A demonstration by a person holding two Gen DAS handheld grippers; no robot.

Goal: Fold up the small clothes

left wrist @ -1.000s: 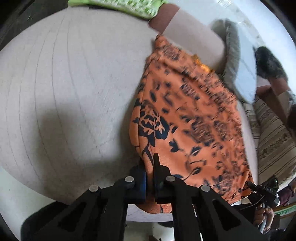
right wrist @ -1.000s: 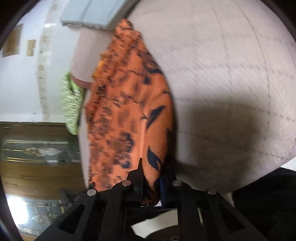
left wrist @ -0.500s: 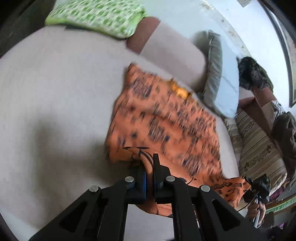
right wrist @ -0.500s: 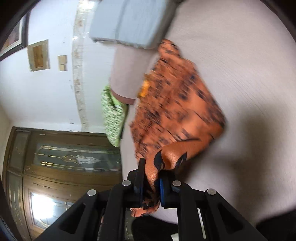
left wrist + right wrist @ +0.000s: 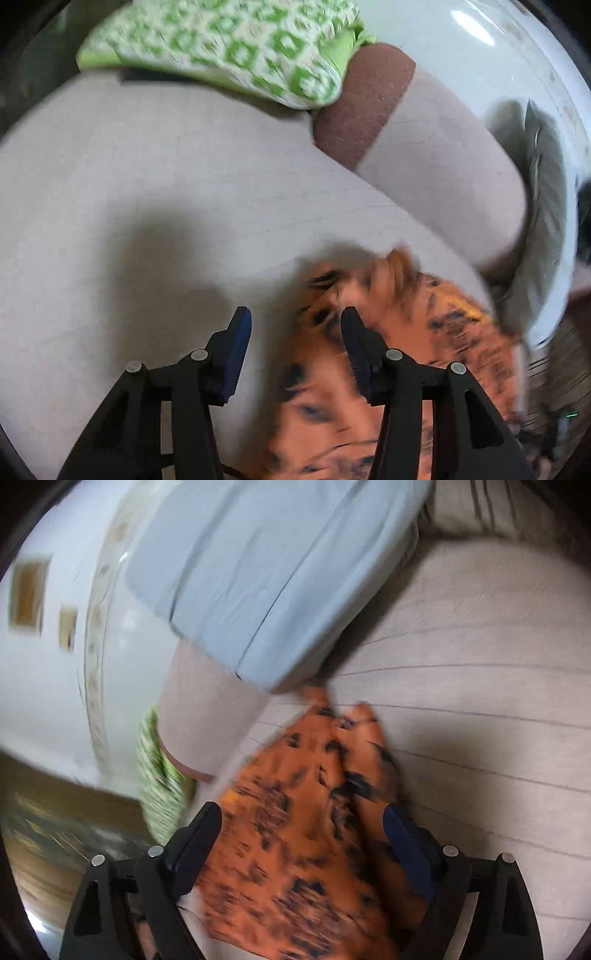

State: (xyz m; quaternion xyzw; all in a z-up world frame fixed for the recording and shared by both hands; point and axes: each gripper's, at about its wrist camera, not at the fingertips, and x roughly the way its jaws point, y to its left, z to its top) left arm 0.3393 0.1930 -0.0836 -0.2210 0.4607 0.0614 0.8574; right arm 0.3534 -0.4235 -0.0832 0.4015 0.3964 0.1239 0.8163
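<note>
— So, where is the garment?

— An orange cloth (image 5: 306,812) with dark blotches lies bunched on a pale grey sofa (image 5: 129,206), near its backrest. The pictures are blurred with motion.

— And the grippers?

— The left gripper (image 5: 295,325) has its jaws opening. The cloth sits below and to the right of them, passing under the right finger; nothing is pinched. The right gripper (image 5: 301,821) is opening wide too, its fingers spread on either side of the cloth, which lies loose between them.

— Anything else nearby?

— A green patterned cushion (image 5: 229,48) at the sofa's far end, and a light blue cushion (image 5: 266,572) just behind the cloth.
</note>
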